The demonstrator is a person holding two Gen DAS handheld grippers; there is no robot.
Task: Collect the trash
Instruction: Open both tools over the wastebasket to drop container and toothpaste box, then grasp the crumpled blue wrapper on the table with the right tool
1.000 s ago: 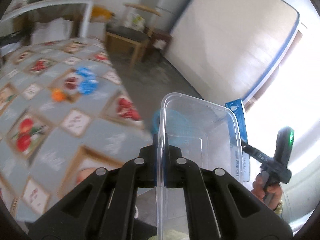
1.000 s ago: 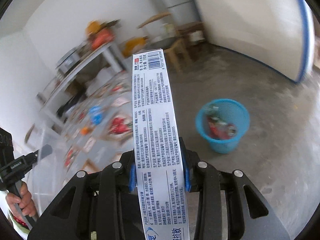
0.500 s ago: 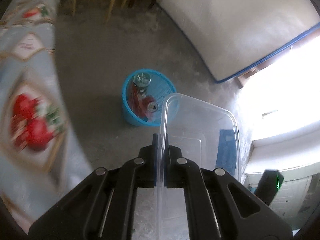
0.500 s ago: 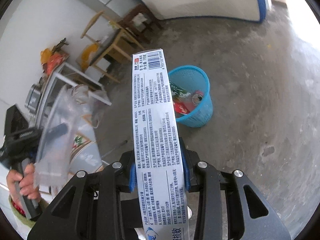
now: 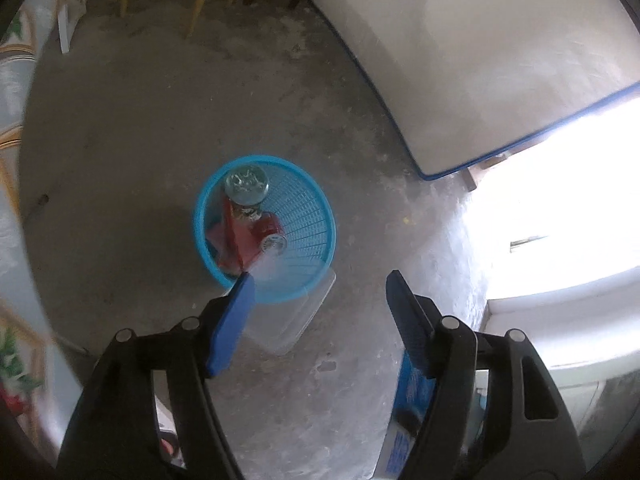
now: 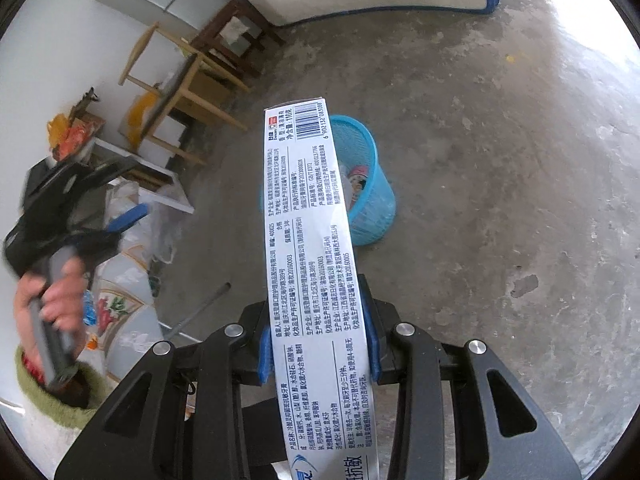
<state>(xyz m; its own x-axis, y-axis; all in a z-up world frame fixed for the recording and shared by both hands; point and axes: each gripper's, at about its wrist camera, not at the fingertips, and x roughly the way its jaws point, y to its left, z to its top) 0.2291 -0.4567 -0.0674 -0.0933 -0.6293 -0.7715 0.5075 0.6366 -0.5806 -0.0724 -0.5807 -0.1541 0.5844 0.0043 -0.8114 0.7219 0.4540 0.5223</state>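
Note:
A blue mesh trash basket (image 5: pixel 304 216) stands on the concrete floor, with a red can and a clear bottle inside; it also shows in the right wrist view (image 6: pixel 372 184). My left gripper (image 5: pixel 320 304) is open above it. A clear plastic container (image 5: pixel 288 316) is in the air just below the fingers, over the basket's near rim. My right gripper (image 6: pixel 318 344) is shut on a long white toothpaste box (image 6: pixel 312 240), held above the floor short of the basket. The left gripper (image 6: pixel 124 208) shows at the left of the right wrist view.
A table with a patterned cloth (image 5: pixel 8 128) runs along the left. Wooden chairs and stools (image 6: pixel 192 80) stand by the far wall. A white mattress with blue edging (image 5: pixel 480 60) leans on the wall. A thin rod (image 6: pixel 200 308) lies on the floor.
My left gripper has opened and let go of the clear container, which drops toward the basket. Both grippers have swung from the table to above the basket.

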